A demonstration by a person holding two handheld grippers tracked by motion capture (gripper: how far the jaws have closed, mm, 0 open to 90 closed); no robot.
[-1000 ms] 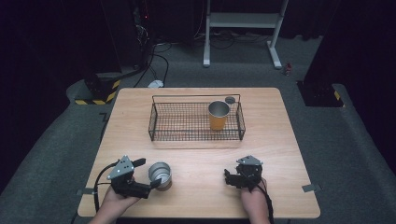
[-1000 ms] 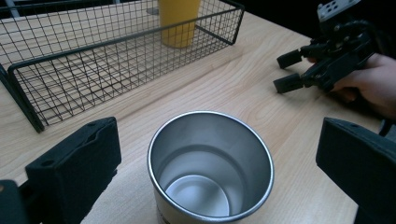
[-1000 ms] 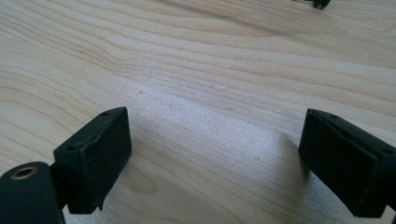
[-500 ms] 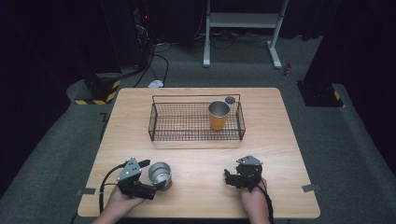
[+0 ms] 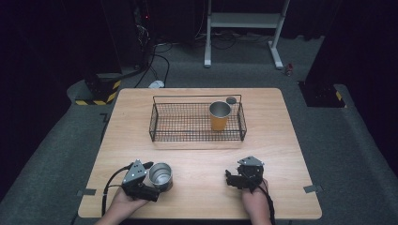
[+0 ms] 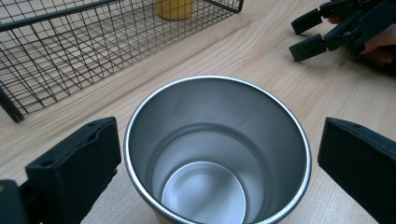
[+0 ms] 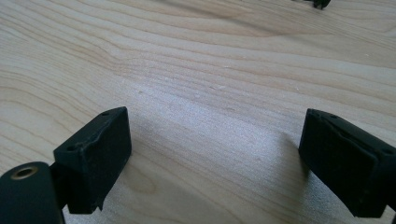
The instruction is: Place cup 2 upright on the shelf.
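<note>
The left tool [image 5: 151,180] is sitting at the near left of the wooden surface [image 5: 281,140], held in the person's left hand [image 5: 123,202], with its jaws spread wide around a steel cup [image 5: 160,175]. In the left gripper view the cup [image 6: 215,154] is standing upright and empty between the two black jaws; one jaw is lying just beside the rim, the other is standing a little apart from it, and neither is pressing on the metal. The cup is resting on the surface, near its front edge and well apart from the wire basket [image 5: 162,123].

The right tool [image 5: 231,178] is lying at the near right, held in the person's right hand [image 5: 256,201], pointing toward the cup. Its jaws are standing wide apart and holding nothing; in the right gripper view the bare wood [image 7: 210,84] is showing between them.

The basket is sitting in the middle of the far half of the surface. An orange cup [image 5: 219,116] with a steel inside is standing upright in its right part. A small dark round thing [image 5: 231,100] is lying just behind the basket's far right corner; what it is cannot be told.
</note>
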